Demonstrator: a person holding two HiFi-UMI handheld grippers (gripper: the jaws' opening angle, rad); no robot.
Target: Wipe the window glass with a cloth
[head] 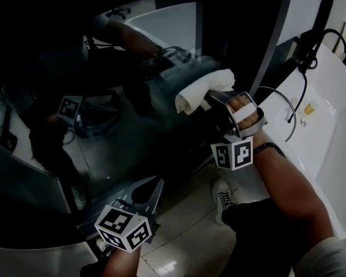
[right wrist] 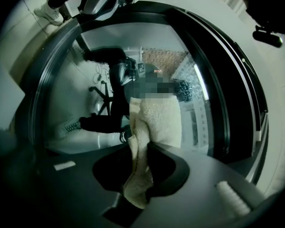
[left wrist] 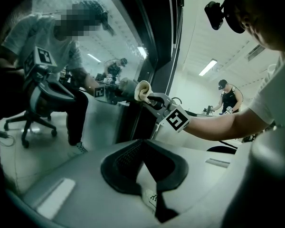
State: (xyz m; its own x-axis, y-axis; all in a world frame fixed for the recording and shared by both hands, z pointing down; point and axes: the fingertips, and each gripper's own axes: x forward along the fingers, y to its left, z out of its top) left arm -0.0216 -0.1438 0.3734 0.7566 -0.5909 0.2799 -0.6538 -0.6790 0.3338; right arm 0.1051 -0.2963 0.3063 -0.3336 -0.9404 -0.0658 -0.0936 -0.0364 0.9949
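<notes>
Right gripper view: right gripper [right wrist: 143, 148] is clenched on the white terry cloth [right wrist: 156, 120], its folded end against the window glass [right wrist: 133, 56], likely for a flat wipe. Left gripper [left wrist: 142, 145] is closed on nothing, parked low, clear of the stroke.

The head view is very dim: its left and top fall into near black, and only the white sink [head: 328, 126] at the right is bright. The glass [head: 132, 85] gives faint reflections. The left gripper view is lighter, lit by a ceiling strip lamp [left wrist: 207, 67], and such lamps glare in the glass. Both gripper views bend straight lines and darken at the corners. In the right gripper view the cloth [right wrist: 154, 122], near the lens, looks soft
</notes>
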